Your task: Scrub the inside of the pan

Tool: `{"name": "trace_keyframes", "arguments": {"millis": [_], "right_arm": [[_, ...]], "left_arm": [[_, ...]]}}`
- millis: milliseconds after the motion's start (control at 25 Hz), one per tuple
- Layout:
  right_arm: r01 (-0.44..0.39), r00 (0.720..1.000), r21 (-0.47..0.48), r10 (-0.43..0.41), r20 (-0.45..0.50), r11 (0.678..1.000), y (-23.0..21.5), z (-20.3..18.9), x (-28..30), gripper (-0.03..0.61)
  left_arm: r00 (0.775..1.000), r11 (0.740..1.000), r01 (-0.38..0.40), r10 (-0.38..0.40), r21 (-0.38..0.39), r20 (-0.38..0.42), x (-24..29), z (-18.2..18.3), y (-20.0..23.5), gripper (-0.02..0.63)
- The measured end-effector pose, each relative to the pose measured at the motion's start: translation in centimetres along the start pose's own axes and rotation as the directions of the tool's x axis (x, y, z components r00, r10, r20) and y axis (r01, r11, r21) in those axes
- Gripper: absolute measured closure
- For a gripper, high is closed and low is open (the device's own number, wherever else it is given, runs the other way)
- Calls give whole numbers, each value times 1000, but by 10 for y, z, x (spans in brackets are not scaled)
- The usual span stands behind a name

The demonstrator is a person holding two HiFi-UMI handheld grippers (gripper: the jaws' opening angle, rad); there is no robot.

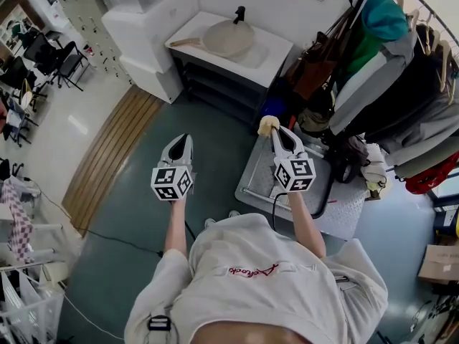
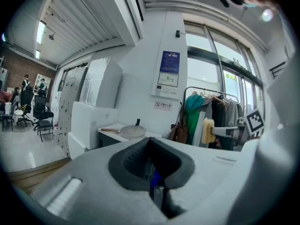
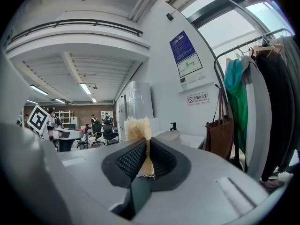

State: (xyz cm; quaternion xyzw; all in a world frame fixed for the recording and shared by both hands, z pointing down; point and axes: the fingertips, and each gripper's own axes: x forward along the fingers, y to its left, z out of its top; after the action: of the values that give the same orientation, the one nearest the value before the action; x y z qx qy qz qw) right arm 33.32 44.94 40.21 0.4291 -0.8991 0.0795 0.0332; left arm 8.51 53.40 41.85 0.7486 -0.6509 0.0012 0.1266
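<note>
We stand in an open workroom with a grey-green floor, and from the head view the pan lies on a white table against the far wall, well apart from both grippers. On this side of the pan, the left gripper hangs over bare floor, and the right gripper reaches over a metal cart, with a rack of coats off to the pan's right. In the left gripper view the jaws are pressed together with nothing between them, and the pan shows straight ahead, beyond their tips. In the right gripper view the jaws are clamped on a pale yellow scrub sponge, which sticks up past the tips; the pan's rim seems to peek out just behind it. We judge that scrubbing has not begun, since the pan is out of reach. To do this step well, we should close in on the pan, steady its handle with the empty left gripper, and keep the sponge pinched firmly while working it around the pan's inside.
</note>
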Motion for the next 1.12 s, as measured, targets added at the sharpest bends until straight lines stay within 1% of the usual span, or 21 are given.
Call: {"name": "trace_keyframes", "arguments": {"millis": [240, 520, 720, 880, 1120], "right_arm": [[-18, 1000, 9, 18, -14, 1000, -10, -7, 11, 549], [-31, 999, 10, 31, -25, 999, -4, -10, 32, 549], [-16, 999, 6, 17, -29, 1000, -4, -10, 58, 549], [17, 1000, -1, -17, -21, 1000, -7, -5, 89, 549], [55, 998, -10, -55, -7, 998, -2, 12, 144, 549]], "left_arm": [[1000, 1000, -5, 5, -7, -13, 13, -8, -7, 614], [1000, 1000, -17, 17, -22, -23, 21, -12, 7, 614], [1000, 1000, -3, 3, -22, -25, 41, -8, 27, 614], [999, 1000, 23, -24, -17, -27, 69, -2, 53, 614], [997, 998, 69, -69, -6, -14, 112, 26, 97, 614]]}}
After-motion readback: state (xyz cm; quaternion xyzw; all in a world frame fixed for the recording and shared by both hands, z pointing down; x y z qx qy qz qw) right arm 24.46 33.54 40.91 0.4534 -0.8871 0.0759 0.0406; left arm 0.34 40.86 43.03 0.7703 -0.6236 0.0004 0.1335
